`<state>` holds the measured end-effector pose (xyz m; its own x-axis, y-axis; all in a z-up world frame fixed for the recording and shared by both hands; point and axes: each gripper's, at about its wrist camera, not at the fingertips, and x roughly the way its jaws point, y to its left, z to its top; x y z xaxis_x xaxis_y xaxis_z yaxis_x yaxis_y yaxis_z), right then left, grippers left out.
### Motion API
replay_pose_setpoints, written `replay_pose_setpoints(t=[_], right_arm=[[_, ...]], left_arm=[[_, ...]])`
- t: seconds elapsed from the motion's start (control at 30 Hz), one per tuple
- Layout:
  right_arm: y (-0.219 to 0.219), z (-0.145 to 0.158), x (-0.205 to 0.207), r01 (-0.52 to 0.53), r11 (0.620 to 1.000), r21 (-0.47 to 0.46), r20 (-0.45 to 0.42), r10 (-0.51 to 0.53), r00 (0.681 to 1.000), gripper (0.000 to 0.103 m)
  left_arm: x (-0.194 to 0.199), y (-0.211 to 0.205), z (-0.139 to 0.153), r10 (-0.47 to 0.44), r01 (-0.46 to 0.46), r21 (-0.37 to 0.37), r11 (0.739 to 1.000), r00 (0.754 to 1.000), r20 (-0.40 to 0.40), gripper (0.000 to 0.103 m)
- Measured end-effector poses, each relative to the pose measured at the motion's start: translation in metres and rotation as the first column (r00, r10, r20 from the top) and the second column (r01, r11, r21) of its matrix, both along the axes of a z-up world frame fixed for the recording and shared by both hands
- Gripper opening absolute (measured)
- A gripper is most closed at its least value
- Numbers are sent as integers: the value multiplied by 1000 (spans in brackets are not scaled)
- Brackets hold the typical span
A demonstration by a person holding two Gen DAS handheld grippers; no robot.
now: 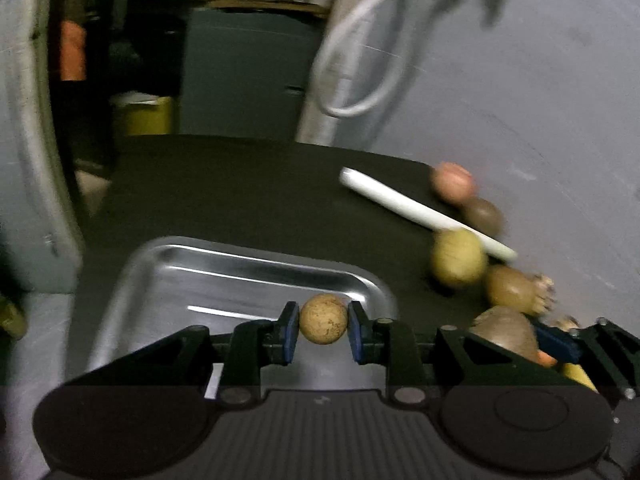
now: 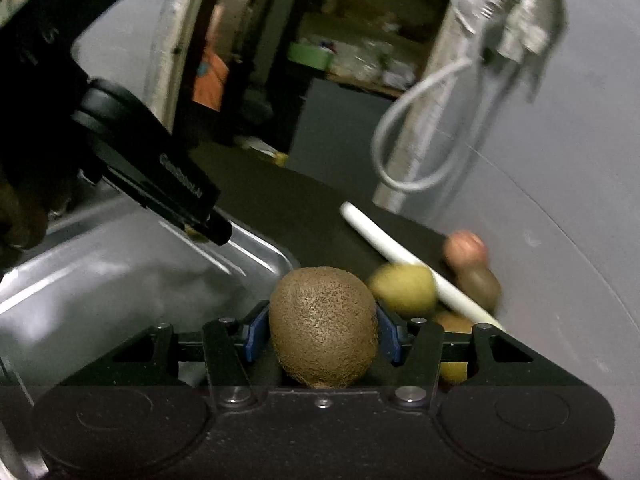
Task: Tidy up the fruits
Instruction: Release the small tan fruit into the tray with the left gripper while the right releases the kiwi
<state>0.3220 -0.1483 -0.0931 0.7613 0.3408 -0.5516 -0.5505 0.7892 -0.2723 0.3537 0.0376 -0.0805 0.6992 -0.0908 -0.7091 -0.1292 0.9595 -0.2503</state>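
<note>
left gripper (image 1: pixel 323 325) clamped on a small round tan fruit (image 1: pixel 323 319) right above the steel tray (image 1: pixel 132 280), nearer to it than right gripper (image 2: pixel 322 330), pinching a kiwi (image 2: pixel 322 326) just past the tray's rim.

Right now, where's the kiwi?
In the right wrist view the kiwi sits bottom centre, clamped between the right gripper's jaws, just right of the metal tray's corner, with a yellow-green fruit close behind it.
</note>
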Motion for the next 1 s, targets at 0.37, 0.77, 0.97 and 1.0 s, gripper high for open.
replay_pose_setpoints(t=[0.37,0.77,0.97,1.0], right_arm=[[70,-7,24,-170,985,15,-28,171,985,56],[91,-29,31,-205,979,-10,-85,204,975,57],[92,-34,31,-198,980,-18,-92,195,976,57],[92,-34,31,-196,980,-16,-94,194,977,57]], left_arm=[[6,47,-20,148,-146,35,989,988,-40,28],[3,55,-29,181,-179,36,983,981,-63,28],[3,54,-28,179,-177,36,984,982,-68,28],[2,55,-28,178,-176,35,984,982,-69,28]])
